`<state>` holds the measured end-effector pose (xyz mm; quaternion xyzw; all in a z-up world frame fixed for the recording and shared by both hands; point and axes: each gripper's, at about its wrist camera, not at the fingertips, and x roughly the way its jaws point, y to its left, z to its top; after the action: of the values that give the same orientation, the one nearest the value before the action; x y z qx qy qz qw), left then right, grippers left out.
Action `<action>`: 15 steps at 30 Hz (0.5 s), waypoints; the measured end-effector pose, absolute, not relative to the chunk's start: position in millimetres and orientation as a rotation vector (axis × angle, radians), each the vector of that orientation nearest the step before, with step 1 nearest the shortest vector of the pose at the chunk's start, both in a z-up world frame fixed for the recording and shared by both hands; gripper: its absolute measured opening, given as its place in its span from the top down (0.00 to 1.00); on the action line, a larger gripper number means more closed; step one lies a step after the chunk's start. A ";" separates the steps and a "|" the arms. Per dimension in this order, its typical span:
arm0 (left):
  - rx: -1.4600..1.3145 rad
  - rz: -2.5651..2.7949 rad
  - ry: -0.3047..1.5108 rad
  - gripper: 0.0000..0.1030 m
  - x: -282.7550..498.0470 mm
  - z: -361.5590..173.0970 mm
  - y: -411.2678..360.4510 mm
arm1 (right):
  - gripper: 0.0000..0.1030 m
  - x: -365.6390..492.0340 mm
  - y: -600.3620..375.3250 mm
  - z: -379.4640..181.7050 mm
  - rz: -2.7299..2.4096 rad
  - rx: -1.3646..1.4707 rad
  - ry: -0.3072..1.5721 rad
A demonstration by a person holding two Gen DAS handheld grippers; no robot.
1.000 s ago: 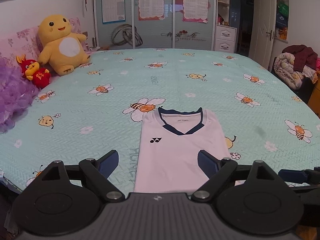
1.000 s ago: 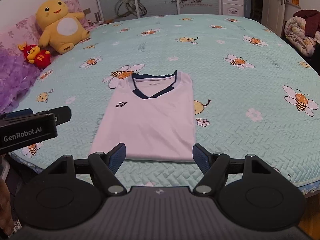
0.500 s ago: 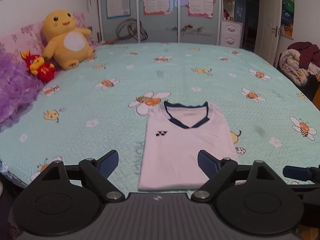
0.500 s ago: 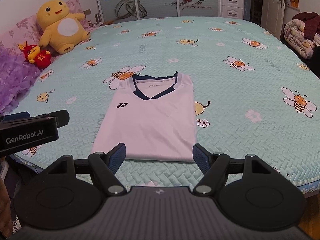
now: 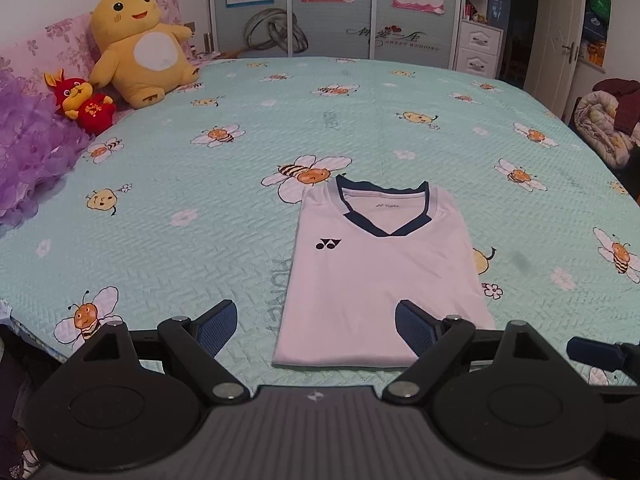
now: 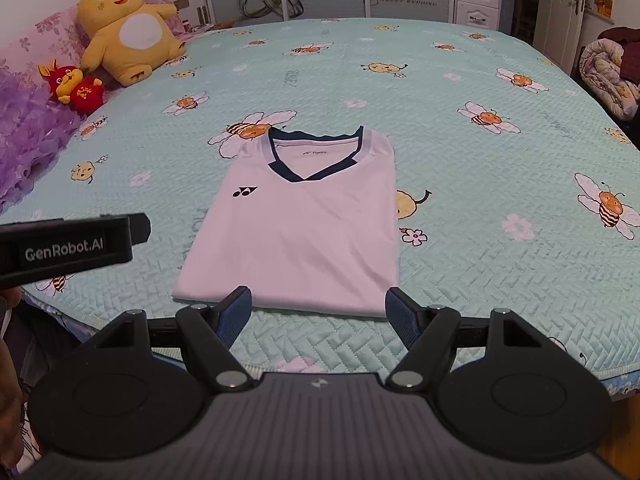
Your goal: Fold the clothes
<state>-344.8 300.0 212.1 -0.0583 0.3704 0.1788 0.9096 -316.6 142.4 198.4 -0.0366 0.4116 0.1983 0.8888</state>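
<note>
A white shirt (image 5: 380, 276) (image 6: 304, 232) with a dark blue V-collar lies folded into a narrow rectangle on the bed, collar away from me. My left gripper (image 5: 316, 326) hangs open above the shirt's near left corner, nothing between its blue pads. My right gripper (image 6: 318, 310) hovers open over the shirt's near hem, also holding nothing. In the right wrist view the left gripper's side, marked GenRobot.AI, reaches in from the left. A blue fingertip of the right gripper shows at the right edge of the left wrist view.
The bed (image 5: 200, 216) has a mint quilt printed with bees. A yellow plush (image 5: 140, 48), a small red plush (image 5: 86, 102) and a purple frilly cushion (image 5: 28, 152) sit at its left. A heap of bedding (image 5: 608, 124) lies at the right, wardrobe behind.
The left wrist view has tipped down and drawn back a little, so the shirt's whole near hem now shows between the fingers. The right gripper has stayed put.
</note>
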 end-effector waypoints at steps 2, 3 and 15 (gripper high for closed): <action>-0.120 0.376 0.774 0.13 -340.8 210.4 300.6 | 0.28 -310.5 142.9 199.1 0.411 -0.072 0.858; -0.119 0.380 0.778 0.13 -338.8 209.6 301.1 | 0.28 -307.2 143.3 199.4 0.409 -0.070 0.859; -0.123 0.424 0.845 0.13 -305.7 186.5 316.2 | 0.28 -268.0 158.2 179.7 0.405 -0.078 0.901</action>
<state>-305.7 316.2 186.5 -0.0591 0.4066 0.2038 0.8886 -268.0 158.2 179.7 -0.0375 0.4322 0.1941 0.8798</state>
